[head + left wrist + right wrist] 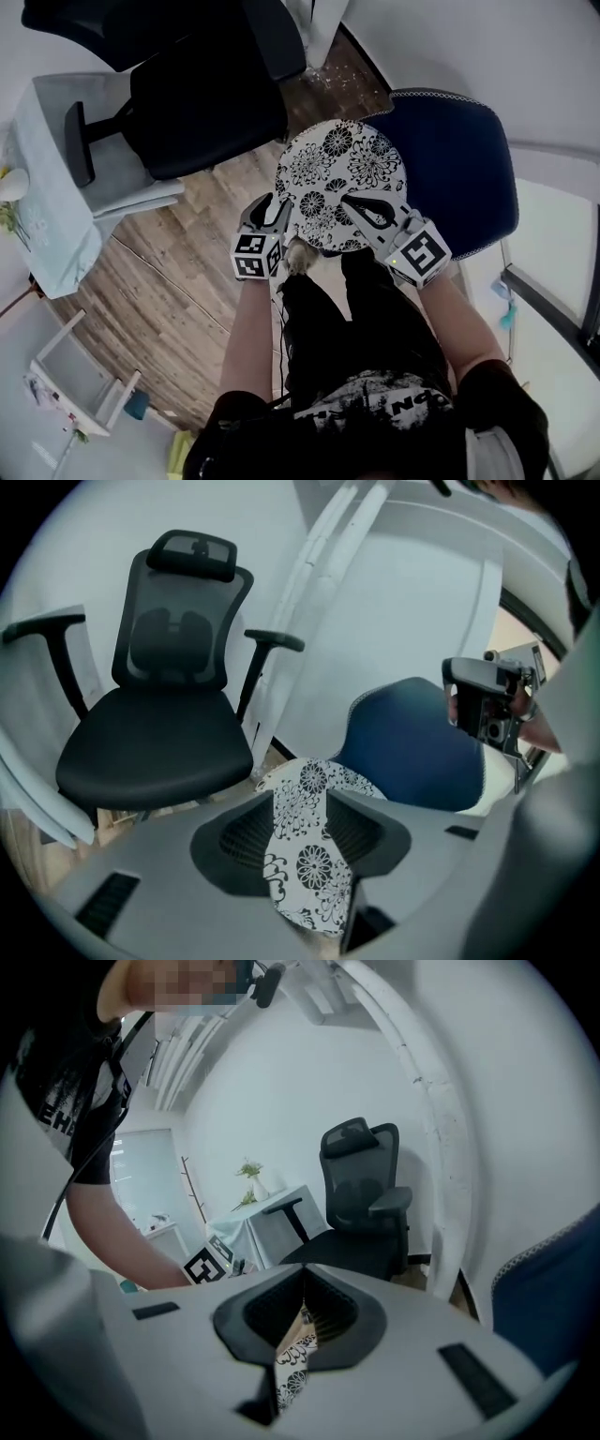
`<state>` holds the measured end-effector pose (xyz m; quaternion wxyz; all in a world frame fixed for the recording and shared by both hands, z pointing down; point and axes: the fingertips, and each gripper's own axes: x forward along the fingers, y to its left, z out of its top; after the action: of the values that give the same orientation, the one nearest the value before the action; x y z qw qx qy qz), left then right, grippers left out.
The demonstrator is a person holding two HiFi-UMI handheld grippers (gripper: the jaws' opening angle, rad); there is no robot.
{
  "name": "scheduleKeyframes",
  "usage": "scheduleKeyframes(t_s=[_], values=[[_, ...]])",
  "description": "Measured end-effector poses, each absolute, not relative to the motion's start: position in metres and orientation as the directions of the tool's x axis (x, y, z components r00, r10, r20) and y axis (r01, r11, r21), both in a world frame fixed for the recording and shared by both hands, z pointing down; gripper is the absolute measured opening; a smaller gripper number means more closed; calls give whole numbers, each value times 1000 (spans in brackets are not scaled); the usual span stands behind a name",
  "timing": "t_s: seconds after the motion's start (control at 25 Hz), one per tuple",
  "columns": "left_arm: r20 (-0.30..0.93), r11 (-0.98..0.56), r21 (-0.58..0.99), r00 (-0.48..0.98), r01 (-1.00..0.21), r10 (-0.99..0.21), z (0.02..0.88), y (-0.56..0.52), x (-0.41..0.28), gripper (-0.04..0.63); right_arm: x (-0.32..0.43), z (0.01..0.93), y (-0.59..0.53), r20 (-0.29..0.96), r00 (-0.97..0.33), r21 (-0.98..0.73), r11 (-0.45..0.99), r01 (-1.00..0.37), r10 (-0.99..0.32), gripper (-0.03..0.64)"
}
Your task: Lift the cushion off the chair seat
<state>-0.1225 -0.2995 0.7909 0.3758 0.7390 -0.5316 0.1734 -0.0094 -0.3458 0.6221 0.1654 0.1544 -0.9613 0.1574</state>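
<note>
1. Black chair (pixel 202 103): office type with arms and headrest, standing on the wood floor (pixel 178 281), well apart from the work.
2. Blue chair (pixel 459 159): padded shell with pale piping, just beside the person's right side.
3. Cushion (pixel 342 173): round, white with black flowers. It is tilted, with its far part over the blue chair's near edge. Whether it touches the seat cannot be told.
4. Right gripper (pixel 303 1283): jaws nearly together, pinching the cushion's near rim.
5. Left gripper (pixel 300 799): jaws apart. The cushion's rim lies between them, but the pads do not appear to press on it.

Risk, judged: the cushion seems to hang on the right pinch alone. A thin, off-centre hold could let it swing, twist out of the pads and drop to the floor. The open left jaws could also snag or nudge the rim and spoil the lift.
</note>
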Motion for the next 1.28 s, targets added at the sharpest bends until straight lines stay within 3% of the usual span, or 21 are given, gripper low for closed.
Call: scheduleKeyframes(t_s=[0.36,0.6,0.96,1.0,1.16,1.28], values=[[796,-21,414,373,-910,-476,921,-272,-142,194,-15,688,-342,387,-887,-302,874,-381,-253,17],[772,66,513,426,-856,-472,962,-283,-144,245,-10,713,-338,403,-870,-330,841,-428,-284,17],[748,-10,534,478,-845,-461,975,-298,-126,244,-21,725,-339,411,-865,-327,840,-433,-287,17],[750,-26,522,474,-852,-461,974,-299,-125,240,-23,724,-339,410,-865,-327,839,-435,-288,17],[765,-90,455,440,-886,-469,968,-302,-120,66,-23,724,-340,408,-865,-328,838,-436,-291,17],[769,-141,412,427,-900,-476,959,-304,-116,35,-19,725,-338,417,-860,-326,835,-443,-293,17]])
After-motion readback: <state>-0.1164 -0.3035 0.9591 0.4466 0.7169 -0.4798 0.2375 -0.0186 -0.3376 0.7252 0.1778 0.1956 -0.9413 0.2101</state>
